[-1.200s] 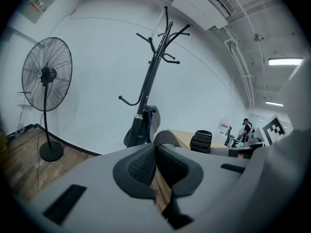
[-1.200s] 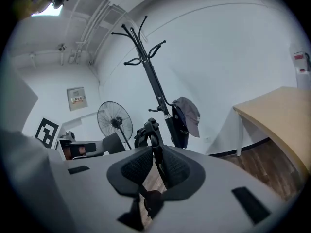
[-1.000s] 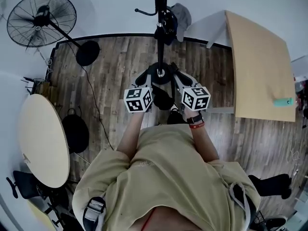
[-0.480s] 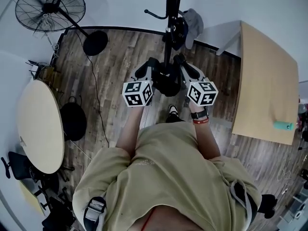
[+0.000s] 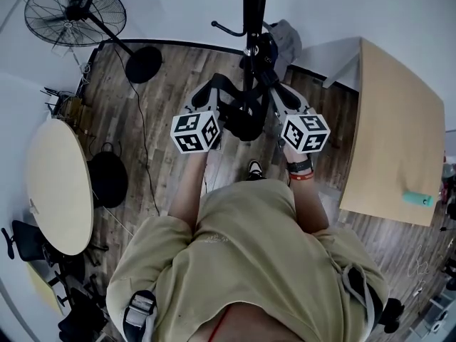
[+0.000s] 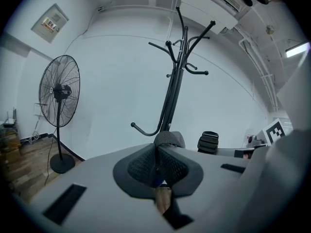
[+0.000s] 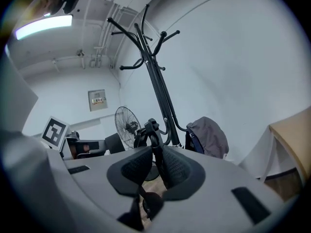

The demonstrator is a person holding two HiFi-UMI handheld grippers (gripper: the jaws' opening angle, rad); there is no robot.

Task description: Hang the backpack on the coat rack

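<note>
A black backpack [image 5: 246,120] hangs between my two grippers, close in front of the black coat rack [image 5: 251,20]. My left gripper [image 5: 214,95] is shut; only a thin dark and blue strip shows between its pads [image 6: 156,159], which I take for a strap. My right gripper [image 5: 276,95] is shut on a black backpack strap [image 7: 151,135] that loops up past its pads [image 7: 156,161]. The rack's upper hooks [image 6: 187,38] rise well above both grippers. A lower hook [image 6: 141,129] is bare. A grey bag [image 7: 208,136] hangs on the rack's far side.
A standing fan [image 5: 71,13] with a round base [image 5: 142,63] is at the left wall. A round table [image 5: 60,191] and a dark bag on the floor [image 5: 110,180] lie left. A wooden table [image 5: 395,134] with a teal item [image 5: 417,198] is right.
Both grippers have risen and spread slightly apart, carrying the backpack closer to the rack pole. The head view has shifted toward the rack.
</note>
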